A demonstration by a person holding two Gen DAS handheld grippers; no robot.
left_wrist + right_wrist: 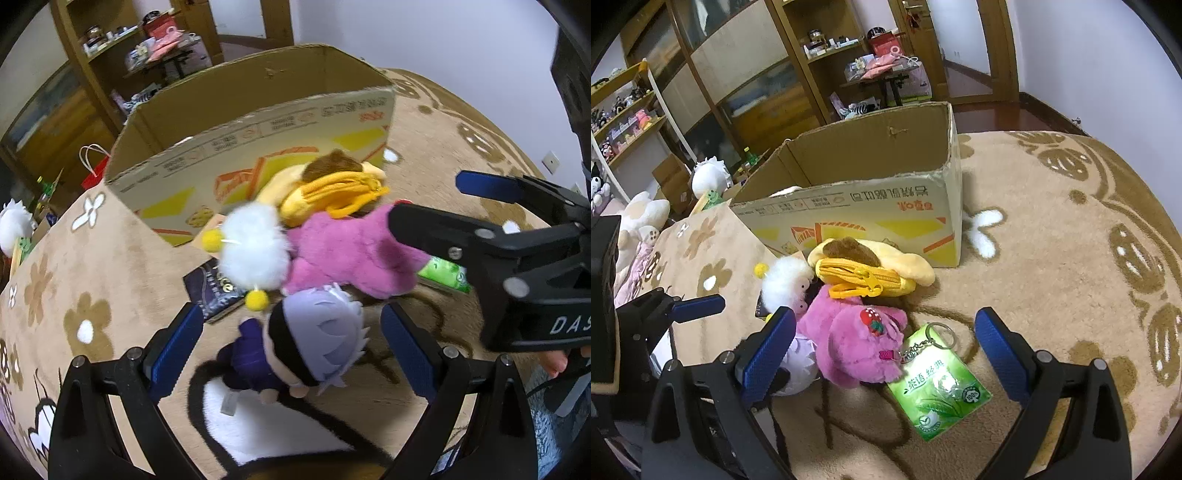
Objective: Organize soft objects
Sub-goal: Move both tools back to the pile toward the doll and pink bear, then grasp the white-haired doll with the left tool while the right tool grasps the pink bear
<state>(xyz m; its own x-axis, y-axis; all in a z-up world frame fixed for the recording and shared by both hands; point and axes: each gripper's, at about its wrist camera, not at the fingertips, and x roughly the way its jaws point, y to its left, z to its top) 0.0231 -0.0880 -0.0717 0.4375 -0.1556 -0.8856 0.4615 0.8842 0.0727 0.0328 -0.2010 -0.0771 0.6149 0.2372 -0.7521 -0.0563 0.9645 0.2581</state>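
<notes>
A pile of soft toys lies on the carpet in front of an open cardboard box [258,122] [871,206]. It holds a pink plush [343,251] [849,343], a white fluffy plush [255,247] [785,280], a yellow plush with a zip pouch [332,192] [871,266] and a doll with pale lilac hair [317,339]. My left gripper [291,343] is open, its jaws either side of the doll. My right gripper [886,350] is open just above the pink plush and also shows in the left wrist view [424,201].
A green tea packet with a key ring [938,384] [447,275] lies beside the pink plush. A dark packet [214,291] lies under the white plush. Wooden shelves [827,55] and more plush toys [642,218] stand behind the box. Beige flowered carpet [1071,258] extends right.
</notes>
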